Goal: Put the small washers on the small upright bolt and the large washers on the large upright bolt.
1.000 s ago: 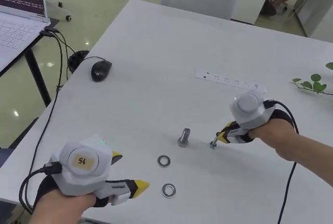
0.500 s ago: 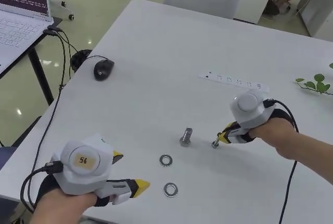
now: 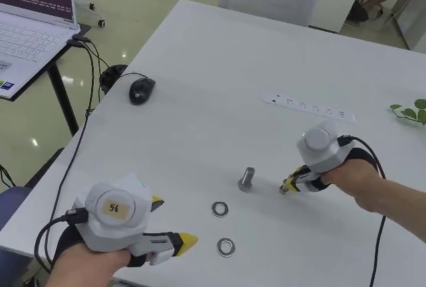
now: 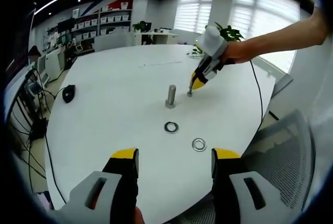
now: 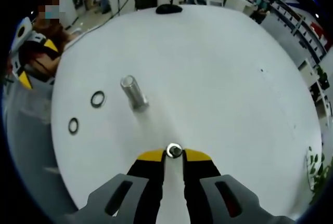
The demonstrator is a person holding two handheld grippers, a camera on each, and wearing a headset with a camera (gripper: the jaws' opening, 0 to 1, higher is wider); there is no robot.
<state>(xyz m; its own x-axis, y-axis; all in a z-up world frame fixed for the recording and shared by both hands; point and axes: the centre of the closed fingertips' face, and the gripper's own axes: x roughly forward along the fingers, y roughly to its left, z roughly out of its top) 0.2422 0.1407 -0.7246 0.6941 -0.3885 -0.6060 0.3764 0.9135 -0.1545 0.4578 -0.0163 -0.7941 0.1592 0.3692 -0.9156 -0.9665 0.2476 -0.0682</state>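
Nothing's really moved, just the headset view: right gripper (image 3: 290,184) stays pinched nearly shut on what looks like a small washer (image 5: 174,151) at the small bolt (image 4: 189,93). Left gripper (image 4: 175,154) gapes wide, empty; both large washers (image 3: 220,208) still wait by the large bolt (image 3: 246,179).

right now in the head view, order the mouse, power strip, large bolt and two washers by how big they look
1. power strip, the longest
2. mouse
3. large bolt
4. far washer and near washer: look alike, not ranked
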